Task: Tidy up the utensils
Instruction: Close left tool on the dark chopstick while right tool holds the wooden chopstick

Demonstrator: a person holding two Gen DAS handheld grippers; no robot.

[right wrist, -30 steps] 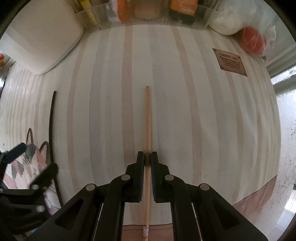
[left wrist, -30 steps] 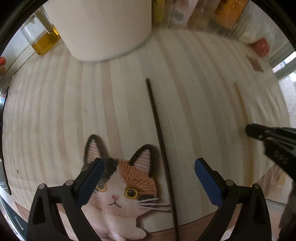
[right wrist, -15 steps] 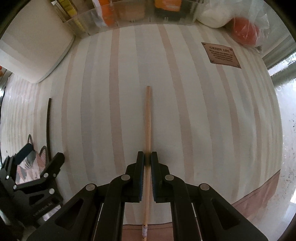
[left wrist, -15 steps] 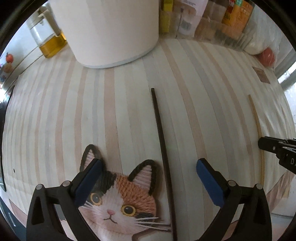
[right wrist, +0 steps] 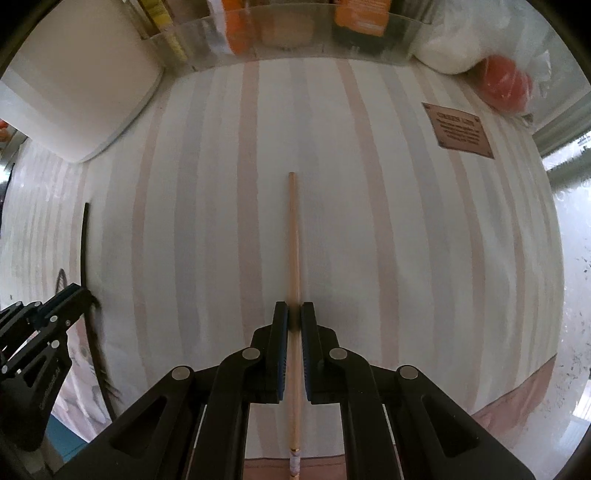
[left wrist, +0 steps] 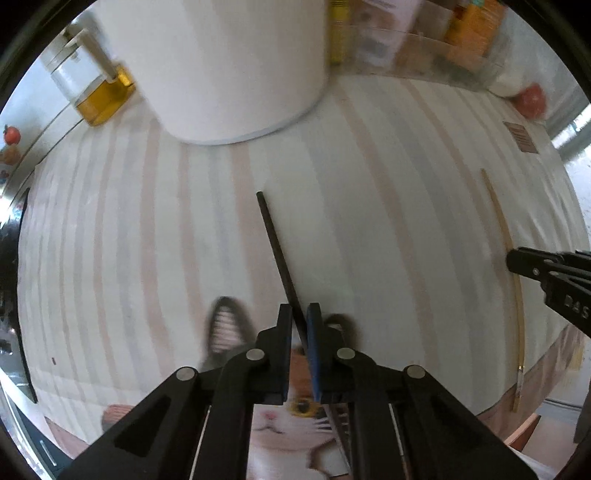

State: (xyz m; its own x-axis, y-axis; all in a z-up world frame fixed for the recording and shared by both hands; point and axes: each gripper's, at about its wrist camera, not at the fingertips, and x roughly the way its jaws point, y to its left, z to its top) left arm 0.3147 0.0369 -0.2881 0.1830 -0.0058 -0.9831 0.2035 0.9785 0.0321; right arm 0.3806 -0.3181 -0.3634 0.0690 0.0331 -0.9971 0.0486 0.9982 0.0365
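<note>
A dark chopstick [left wrist: 277,251] lies on the striped tablecloth [left wrist: 369,221], its near end over a cat-shaped mat [left wrist: 295,417]. My left gripper [left wrist: 298,321] is shut on the dark chopstick near its lower half. A light wooden chopstick [right wrist: 293,236] lies on the cloth, pointing away. My right gripper [right wrist: 294,314] is shut on the light chopstick at its middle. The light chopstick [left wrist: 506,251] and right gripper also show at the right of the left wrist view. The dark chopstick [right wrist: 85,243] and left gripper show at the left of the right wrist view.
A large white cylindrical container [left wrist: 229,66] stands at the back left. An oil bottle [left wrist: 99,92] stands beside it. A clear rack of packets [right wrist: 295,33] lines the back edge. A red fruit in a bag [right wrist: 506,85] and a brown label [right wrist: 460,131] are at the right.
My left gripper has closed from wide open onto the dark chopstick. My right gripper stays shut on the light chopstick, barely moved.
</note>
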